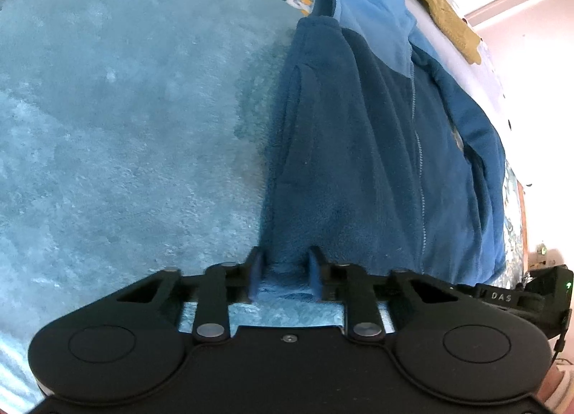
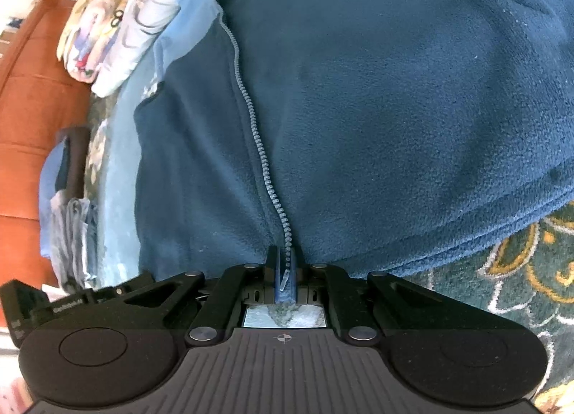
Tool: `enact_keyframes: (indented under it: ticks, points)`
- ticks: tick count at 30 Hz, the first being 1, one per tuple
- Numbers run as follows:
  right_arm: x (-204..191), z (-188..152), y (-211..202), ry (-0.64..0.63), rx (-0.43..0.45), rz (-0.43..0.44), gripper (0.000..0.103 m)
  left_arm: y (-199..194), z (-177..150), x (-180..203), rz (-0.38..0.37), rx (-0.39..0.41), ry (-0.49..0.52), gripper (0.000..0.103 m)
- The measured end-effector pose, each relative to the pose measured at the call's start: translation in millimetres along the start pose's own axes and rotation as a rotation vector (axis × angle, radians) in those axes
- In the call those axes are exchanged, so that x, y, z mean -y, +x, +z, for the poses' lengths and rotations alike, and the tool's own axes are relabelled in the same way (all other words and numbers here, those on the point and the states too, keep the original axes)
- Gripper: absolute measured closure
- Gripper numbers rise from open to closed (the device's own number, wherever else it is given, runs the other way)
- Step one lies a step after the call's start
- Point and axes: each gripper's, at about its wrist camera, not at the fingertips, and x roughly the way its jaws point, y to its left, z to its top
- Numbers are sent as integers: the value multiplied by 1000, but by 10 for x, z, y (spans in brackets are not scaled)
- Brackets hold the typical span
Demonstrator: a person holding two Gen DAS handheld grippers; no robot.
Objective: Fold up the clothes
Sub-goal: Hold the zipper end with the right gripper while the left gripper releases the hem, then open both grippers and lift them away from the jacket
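A pale blue plush bed cover (image 1: 114, 120) carried one dark blue fleece zip jacket (image 1: 358, 148), spread lengthwise away from the left hand-held gripper (image 1: 287, 265), with its lighter blue collar (image 1: 373, 15) at the far end. The jacket's near hem lay between that gripper's two blue-padded fingers (image 1: 315, 270), which stood a little apart with a fold of fleece bunched in the gap and touching both pads, so the gripper was clamped on the jacket's hem edge at its left side. In the right wrist view the same jacket filled most of the frame, and the right hand-held gripper (image 2: 285, 270) was pinched together on the jacket's front edge right at the bottom of the grey zip (image 2: 258, 148), whose lower end sat between the pads. One zip ran up the jacket's middle. Beyond the collar lay one mustard-yellow garment (image 1: 441, 8) and a pile of pale printed clothes (image 2: 118, 23), their number unclear. A dark patterned rug (image 2: 520, 270) with gold and white outlines showed by the jacket's right hem. A reddish-brown padded panel (image 2: 28, 109) stood at the left. Letters "DAS" (image 1: 501, 295) were readable on the black device at the left view's right edge; the label on the other device was too blurred to read.
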Motion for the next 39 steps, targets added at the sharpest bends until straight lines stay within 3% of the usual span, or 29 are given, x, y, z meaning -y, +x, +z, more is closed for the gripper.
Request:
enact_keyframes:
  ticks: [6, 14, 19, 26, 30, 33, 36, 39]
  points:
    - [-51, 6, -6, -20, -8, -28, 98, -118, -89, 93, 63, 19, 91, 90]
    - [-108, 31, -21, -45, -27, -59, 98, -117, -130, -4, 73, 0, 105, 88]
    - [-242, 62, -155, -82, -19, -89, 92, -284, -117, 16, 90, -5, 141, 67]
    - [-584, 200, -527, -181, 69, -167, 81, -683, -10, 134, 128, 73, 180, 39]
    - [-854, 288, -750, -257, 143, -215, 64, -941, 72, 252, 175, 141, 204, 17]
    - [-1030, 353, -879, -285, 183, -238, 60, -1111, 125, 355, 212, 208, 221, 8]
    - [-1179, 403, -1009, -305, 219, -253, 46, -1293, 176, 427, 224, 264, 225, 3]
    - [-1311, 435, -1130, -326, 245, -261, 44, -1435, 224, 475, 221, 294, 222, 3]
